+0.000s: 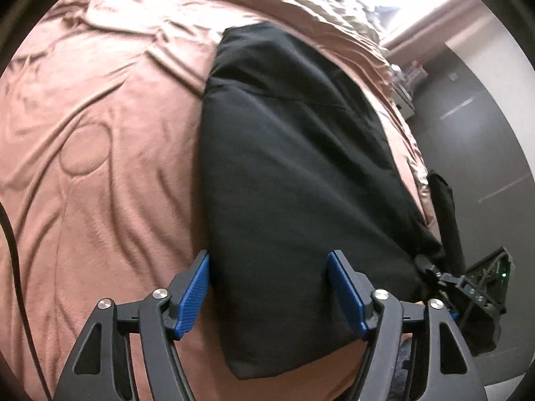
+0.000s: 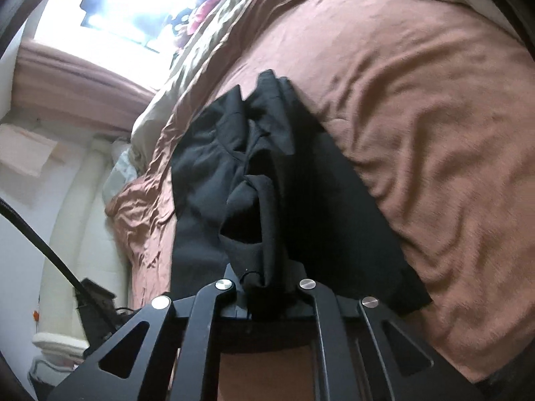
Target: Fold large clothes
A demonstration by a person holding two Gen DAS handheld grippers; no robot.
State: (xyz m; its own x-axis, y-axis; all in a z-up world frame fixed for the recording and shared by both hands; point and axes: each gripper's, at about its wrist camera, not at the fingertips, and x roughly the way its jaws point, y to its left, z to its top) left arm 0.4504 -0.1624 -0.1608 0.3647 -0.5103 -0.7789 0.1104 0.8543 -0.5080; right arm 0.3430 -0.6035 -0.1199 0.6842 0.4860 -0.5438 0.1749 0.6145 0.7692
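A rumpled brown quilted bedspread [image 1: 100,167] fills the scene, with a black folded garment [image 1: 294,167] lying on it. The left gripper [image 1: 271,287] hovers spread wide over the garment's near end. The right gripper [image 2: 264,287] is clamped on a bunched fold at the garment's right edge.

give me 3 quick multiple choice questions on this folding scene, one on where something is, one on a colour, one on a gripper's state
1. Where does the black garment lie?
A. on the brown bedspread
B. on a wooden floor
C. on a hanger

2. What colour are the left gripper's pads?
A. red
B. blue
C. white

3. How does the right gripper stand?
A. wide open over bare bedspread
B. out of sight
C. shut on a bunch of the black garment

Answers: 1 A, brown cloth surrounds the garment; 2 B, both pads show blue; 3 C, black fabric is pinched between its closed fingers.
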